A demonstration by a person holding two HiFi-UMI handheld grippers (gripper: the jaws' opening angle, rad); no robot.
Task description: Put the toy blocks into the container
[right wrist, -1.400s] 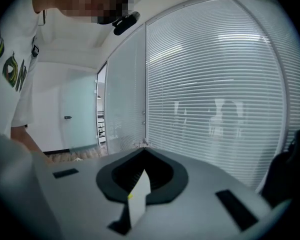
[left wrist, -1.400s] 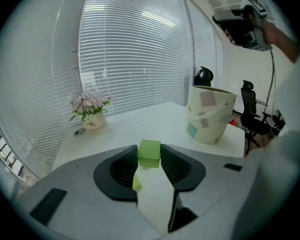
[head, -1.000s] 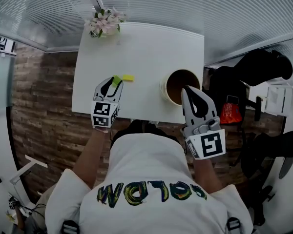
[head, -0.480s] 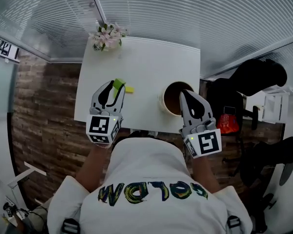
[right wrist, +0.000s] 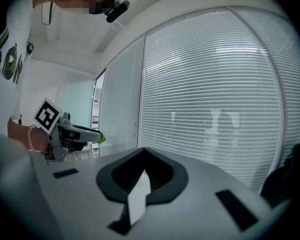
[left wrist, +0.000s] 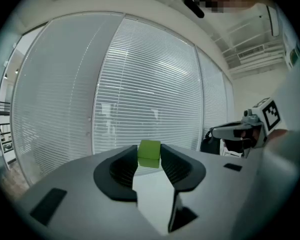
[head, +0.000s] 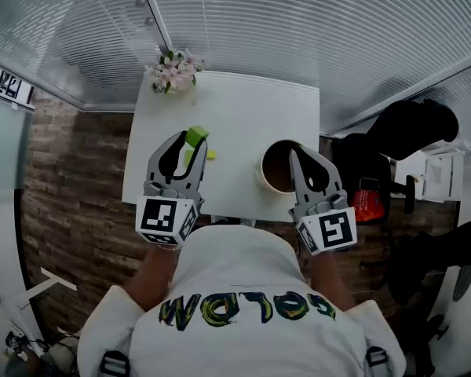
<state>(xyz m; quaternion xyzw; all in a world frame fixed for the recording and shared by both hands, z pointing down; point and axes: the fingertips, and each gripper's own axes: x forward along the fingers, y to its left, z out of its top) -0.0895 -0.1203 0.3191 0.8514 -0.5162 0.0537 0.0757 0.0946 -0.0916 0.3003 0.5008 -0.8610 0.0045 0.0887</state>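
A green block (left wrist: 149, 154) is pinched between the pads of my left gripper (left wrist: 149, 160), which is shut on it and held above the white table (head: 243, 108). In the head view the green block (head: 196, 136) sits at the tips of the left gripper (head: 191, 143). A small yellow block (head: 210, 155) lies on the table just right of those tips. The round container (head: 267, 181) stands at the table's near right. My right gripper (head: 297, 155) hovers over its near rim, jaws together and empty. In the right gripper view the right gripper (right wrist: 143, 153) points at the blinds.
A bunch of pink flowers (head: 175, 71) stands at the table's far left corner. A black chair (head: 412, 120) and a red object (head: 369, 200) are right of the table. Window blinds surround the far side. Brick-pattern floor lies to the left.
The left gripper has risen off the table with the green block in its jaws. The yellow block stays on the table. The right gripper has hardly moved.
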